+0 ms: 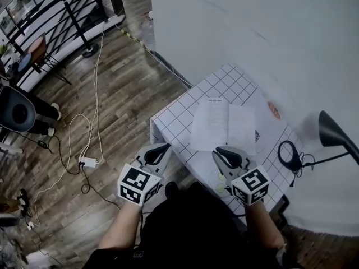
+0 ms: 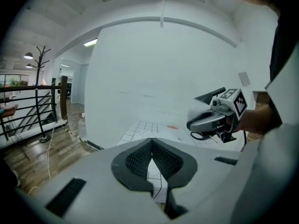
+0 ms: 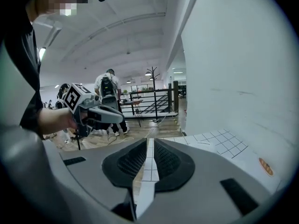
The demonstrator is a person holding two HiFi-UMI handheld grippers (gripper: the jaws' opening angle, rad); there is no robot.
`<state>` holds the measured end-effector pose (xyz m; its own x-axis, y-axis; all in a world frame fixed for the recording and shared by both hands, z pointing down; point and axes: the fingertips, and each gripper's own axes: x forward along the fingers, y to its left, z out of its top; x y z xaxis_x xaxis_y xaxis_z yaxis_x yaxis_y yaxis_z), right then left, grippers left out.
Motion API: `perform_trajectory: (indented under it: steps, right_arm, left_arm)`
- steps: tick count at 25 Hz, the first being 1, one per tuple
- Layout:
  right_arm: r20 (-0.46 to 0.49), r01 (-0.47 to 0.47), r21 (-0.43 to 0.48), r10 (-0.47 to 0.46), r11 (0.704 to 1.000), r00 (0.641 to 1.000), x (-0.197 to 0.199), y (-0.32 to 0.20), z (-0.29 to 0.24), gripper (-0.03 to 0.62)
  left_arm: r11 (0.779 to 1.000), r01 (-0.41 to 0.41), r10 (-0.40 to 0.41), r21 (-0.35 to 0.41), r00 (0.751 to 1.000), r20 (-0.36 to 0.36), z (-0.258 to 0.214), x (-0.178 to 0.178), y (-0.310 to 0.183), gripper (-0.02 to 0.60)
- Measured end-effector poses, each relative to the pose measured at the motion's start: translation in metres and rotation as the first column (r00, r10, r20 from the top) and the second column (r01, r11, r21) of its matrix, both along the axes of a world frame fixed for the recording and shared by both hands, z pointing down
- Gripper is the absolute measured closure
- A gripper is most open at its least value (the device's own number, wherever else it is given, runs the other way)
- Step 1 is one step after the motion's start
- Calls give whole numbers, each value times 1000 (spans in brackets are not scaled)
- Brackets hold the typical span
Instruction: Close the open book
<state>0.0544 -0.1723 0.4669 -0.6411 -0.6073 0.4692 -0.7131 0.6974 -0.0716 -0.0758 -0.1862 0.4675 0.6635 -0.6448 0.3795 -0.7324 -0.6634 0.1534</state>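
On the left gripper [image 2: 152,143], pressed together at the tips, pinching nothing. On the right gripper [image 3: 150,142], parted by a thin slit, likewise empty. Further out, poised at the near side of the checked table [image 1: 224,80], the right seemingly just above the near edge of the open book [image 1: 223,125], lying flat mid-table, pages up.

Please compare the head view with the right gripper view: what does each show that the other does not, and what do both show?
Only the head view: the black lamp, the coiled cable and the open book lying flat; I cannot make the book out in the other view.
Only the right gripper view: a person with a backpack far off, a coat stand, and the right hand-held gripper with its jaws a narrow gap apart, nothing between.
Both: the gridded table, its orange sticker, the left hand-held gripper and the black railing.
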Motion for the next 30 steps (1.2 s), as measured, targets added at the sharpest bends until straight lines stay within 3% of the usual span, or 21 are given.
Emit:
perform_trajectory:
  steps: [6,12,19,30]
  right_arm:
    - [-154,57,-29,-61,998,986,-11,2,35,520]
    - [-361,178,-34,-178,984,915,-8,-1,81,479]
    - [-446,294,-111,-312,949,839,-8,-12,126,430]
    - [-564,364,-182,-400,914,722,-2,-35,185,411]
  left_arm:
    - [999,-51,51,-13,999,13,17,2,1,572]
    - [998,-40,41,-58,999,15,32,10,-3,572]
    - [994,28,-27,-108,1000,12,50,10,-16,572]
    - [975,68,-67,-213,998,13,107,7,-18,572]
